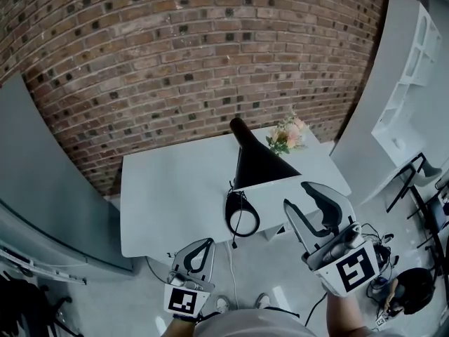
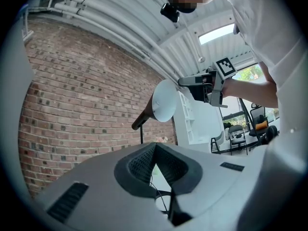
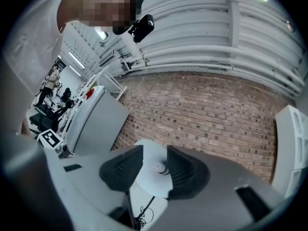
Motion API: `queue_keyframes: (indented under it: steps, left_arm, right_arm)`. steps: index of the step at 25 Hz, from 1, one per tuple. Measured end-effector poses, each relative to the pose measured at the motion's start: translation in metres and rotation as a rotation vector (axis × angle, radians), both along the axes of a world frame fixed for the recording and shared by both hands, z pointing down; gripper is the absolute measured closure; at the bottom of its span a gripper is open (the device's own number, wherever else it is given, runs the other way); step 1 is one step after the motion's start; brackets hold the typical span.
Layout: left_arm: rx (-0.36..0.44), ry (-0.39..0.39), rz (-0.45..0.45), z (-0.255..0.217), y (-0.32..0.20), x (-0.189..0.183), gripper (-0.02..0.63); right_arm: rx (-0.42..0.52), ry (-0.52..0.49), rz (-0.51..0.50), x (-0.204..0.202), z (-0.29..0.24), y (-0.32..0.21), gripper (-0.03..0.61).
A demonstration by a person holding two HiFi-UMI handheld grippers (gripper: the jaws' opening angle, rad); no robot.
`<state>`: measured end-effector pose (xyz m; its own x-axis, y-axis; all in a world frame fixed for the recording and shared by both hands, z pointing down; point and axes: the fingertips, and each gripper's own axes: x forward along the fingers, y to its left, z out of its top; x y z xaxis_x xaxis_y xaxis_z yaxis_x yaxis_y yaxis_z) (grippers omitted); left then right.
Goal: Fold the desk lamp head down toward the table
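Black on the outside and white on the inside, the lamp head (image 1: 258,163) is a cone. It stands up above the table (image 1: 161,188) on a thin stem. Its wide open end faces the person and its thin end points at the brick wall (image 1: 175,48). In the left gripper view the lamp head (image 2: 163,102) is high over the table top and is not folded down. The ring base (image 1: 242,215) of the lamp is black. It lies flat on the table near the front edge, and a thin cord (image 1: 234,239) runs across it and hangs off the edge.

The right gripper (image 1: 295,194) is just beside the wide rim of the lamp head, on the person's right. Its jaws are apart. In the right gripper view the white inside of the lamp head (image 3: 154,177), with the bulb in the middle, shows in the gap of the right gripper (image 3: 154,150). The pads do not press on it.

The left gripper (image 1: 209,241) is low, in front of the table edge and well apart from the lamp head. Its jaw tips are together with nothing between them (image 2: 155,146).

A small bunch of flowers (image 1: 287,135) sits at the back of the table, just beside the lamp head. A white shelf (image 1: 407,83) stands to the right, and a grey panel (image 1: 42,174) to the left.
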<state>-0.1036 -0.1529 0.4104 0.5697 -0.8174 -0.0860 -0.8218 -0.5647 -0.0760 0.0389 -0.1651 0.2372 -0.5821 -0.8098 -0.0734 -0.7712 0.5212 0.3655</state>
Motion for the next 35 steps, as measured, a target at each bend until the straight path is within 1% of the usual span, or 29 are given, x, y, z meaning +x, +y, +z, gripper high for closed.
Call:
queue_keyframes:
  steps: [5, 9, 13, 19, 27, 35]
  left_arm:
    - [-0.008, 0.003, -0.019, 0.001, -0.003, -0.005, 0.606]
    - [-0.01, -0.001, -0.032, 0.003, -0.006, -0.009, 0.606]
    - [-0.018, 0.001, -0.045, 0.005, -0.005, -0.012, 0.606]
    - [-0.041, 0.003, -0.053, 0.009, -0.006, -0.012, 0.606]
    - [-0.042, -0.009, -0.053, 0.013, -0.001, -0.01, 0.606]
    - [-0.046, -0.013, -0.055, 0.016, 0.004, -0.011, 0.606]
  right_arm:
    - [0.035, 0.043, -0.018, -0.004, -0.011, -0.014, 0.413]
    - [0.024, 0.065, -0.04, -0.011, -0.007, -0.026, 0.391]
    - [0.01, 0.039, -0.055, -0.013, -0.003, -0.028, 0.391]
    - [-0.037, -0.014, -0.083, -0.011, 0.01, -0.024, 0.391]
    - [-0.067, -0.023, -0.087, -0.011, 0.026, -0.018, 0.391]
    - [-0.073, -0.03, -0.088, -0.011, 0.033, -0.015, 0.391]
